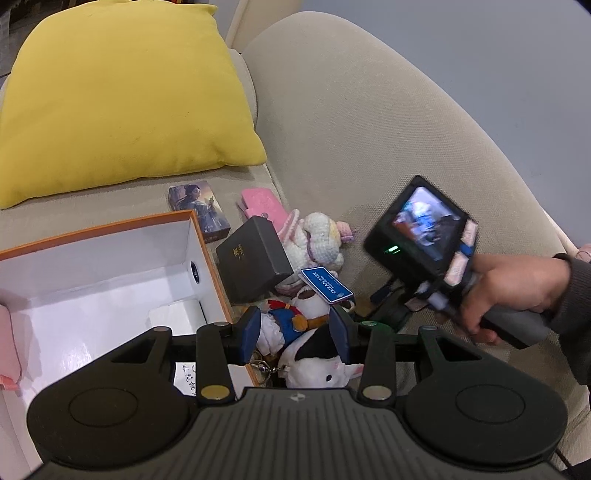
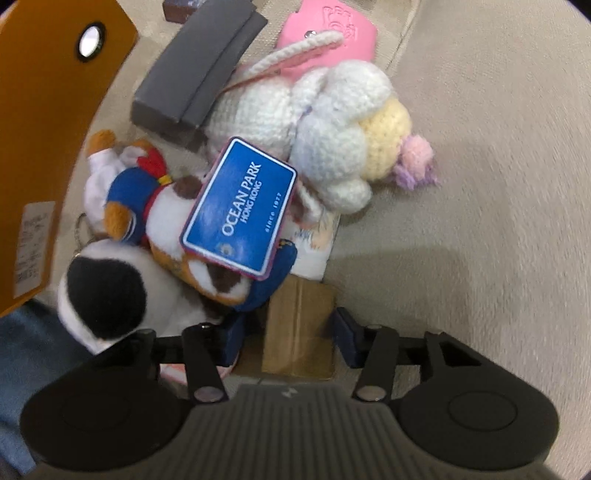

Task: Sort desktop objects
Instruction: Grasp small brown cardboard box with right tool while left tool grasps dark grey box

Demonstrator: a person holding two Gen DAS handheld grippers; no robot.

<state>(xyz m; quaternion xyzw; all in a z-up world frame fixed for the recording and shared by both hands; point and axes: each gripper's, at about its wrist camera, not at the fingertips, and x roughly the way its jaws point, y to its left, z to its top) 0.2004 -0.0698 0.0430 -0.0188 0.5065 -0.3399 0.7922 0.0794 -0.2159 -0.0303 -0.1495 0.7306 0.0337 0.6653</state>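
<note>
Beige sofa seat (image 1: 332, 147) carries a toy pile beside an orange box (image 1: 207, 258). Left wrist view: left tool (image 1: 293, 336), jaws apart, straddles a sailor plush (image 1: 284, 321). Right wrist view: right tool (image 2: 288, 339), jaws apart, flanks a brown card (image 2: 299, 328) below the blue Ocean Park tag (image 2: 240, 206).

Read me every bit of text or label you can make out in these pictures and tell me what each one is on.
"OCEAN PARK" on the blue card lying on the plush toys.
"HONG KONG" on the same card, under it.
"since 1977" on the same card, smaller.
Gold lettering on the dark grey box: too small to read.
Sticker on the orange box: blurred, unreadable.
Embossed marks on the pink pouch: not legible.
</note>
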